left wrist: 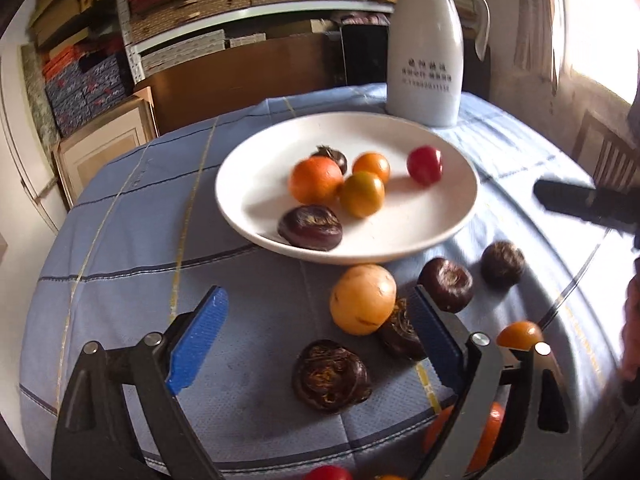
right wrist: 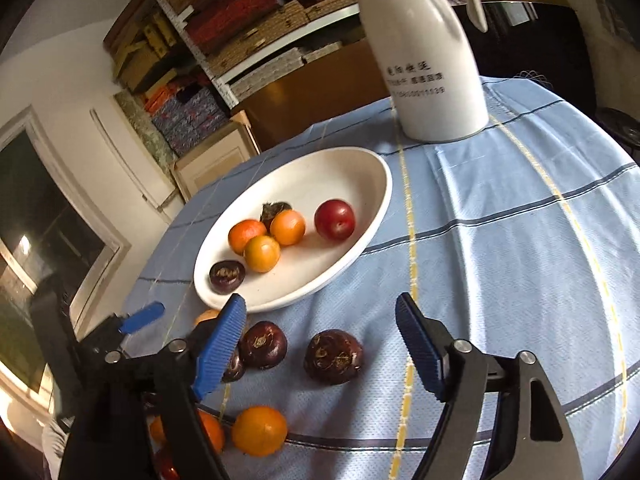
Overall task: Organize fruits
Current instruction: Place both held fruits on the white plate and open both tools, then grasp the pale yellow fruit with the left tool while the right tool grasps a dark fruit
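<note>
Left tool (left wrist: 316, 320): stood wide, blue ribbed pads apart, nothing pressed between them; a wrinkled dark chestnut-like fruit (left wrist: 330, 376) lay on the cloth in the gap.
Right tool (right wrist: 320, 320): also wide and holding nothing; two glossy dark brown fruits (right wrist: 334, 356) lay on the cloth between its pads.
Loose fruits: a smooth pale-orange round fruit (left wrist: 362, 300) sat just in front of the plate rim, touching a rough dark one beside the left tool's right pad; small oranges (right wrist: 259, 431) lay nearest the right camera.
Tabletop (right wrist: 500, 260): round, covered in woven light-blue cloth with dark and yellow stripes.
Plate (left wrist: 400, 240): white, glazed, shallow, oval in both views, its long axis running left to right in the left view.
Fruits on plate: three smooth orange ones clustered at the middle, a red plum-like fruit (right wrist: 334, 219) apart to the right, one dark flattened fruit (left wrist: 310, 227) at the near rim, another behind the cluster.
Jug (left wrist: 426, 56): white, upright, handled, printed text, beyond the plate.
</note>
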Tool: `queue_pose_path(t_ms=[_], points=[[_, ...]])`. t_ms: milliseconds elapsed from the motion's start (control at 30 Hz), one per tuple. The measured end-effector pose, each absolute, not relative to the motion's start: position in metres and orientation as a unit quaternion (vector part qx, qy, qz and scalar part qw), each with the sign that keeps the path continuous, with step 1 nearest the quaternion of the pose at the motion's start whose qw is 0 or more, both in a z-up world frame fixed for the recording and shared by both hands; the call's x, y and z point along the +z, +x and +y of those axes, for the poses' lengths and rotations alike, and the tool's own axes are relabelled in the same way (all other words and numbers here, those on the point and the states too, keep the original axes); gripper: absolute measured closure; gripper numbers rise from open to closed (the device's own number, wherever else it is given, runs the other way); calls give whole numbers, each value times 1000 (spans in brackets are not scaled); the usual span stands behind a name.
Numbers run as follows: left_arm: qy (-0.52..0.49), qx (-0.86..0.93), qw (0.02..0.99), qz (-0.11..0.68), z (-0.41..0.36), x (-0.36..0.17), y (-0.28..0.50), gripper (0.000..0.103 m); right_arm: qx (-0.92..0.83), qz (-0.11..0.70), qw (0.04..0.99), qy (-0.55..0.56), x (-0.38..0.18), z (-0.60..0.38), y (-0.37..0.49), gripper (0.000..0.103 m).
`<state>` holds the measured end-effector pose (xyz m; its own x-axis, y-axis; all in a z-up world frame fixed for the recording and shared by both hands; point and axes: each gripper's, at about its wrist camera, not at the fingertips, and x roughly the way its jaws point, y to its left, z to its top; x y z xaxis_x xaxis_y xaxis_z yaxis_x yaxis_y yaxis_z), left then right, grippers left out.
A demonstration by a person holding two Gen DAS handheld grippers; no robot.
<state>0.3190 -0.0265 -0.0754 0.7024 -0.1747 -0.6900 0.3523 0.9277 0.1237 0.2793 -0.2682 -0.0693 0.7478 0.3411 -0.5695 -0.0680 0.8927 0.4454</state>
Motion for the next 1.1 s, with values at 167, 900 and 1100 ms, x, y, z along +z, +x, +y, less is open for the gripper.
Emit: queue_pose_path(t_ms=[167, 900, 1100], points=[[147, -130, 912, 361, -36, -83, 335, 13, 116, 343, 910, 200, -71, -266, 281, 24], [76, -102, 910, 395, 22, -90, 359, 34, 117, 350, 910, 189, -74, -264, 281, 23], [91, -118, 906, 397, 13, -91, 363, 42, 118, 356, 909, 182, -76, -261, 282, 23]])
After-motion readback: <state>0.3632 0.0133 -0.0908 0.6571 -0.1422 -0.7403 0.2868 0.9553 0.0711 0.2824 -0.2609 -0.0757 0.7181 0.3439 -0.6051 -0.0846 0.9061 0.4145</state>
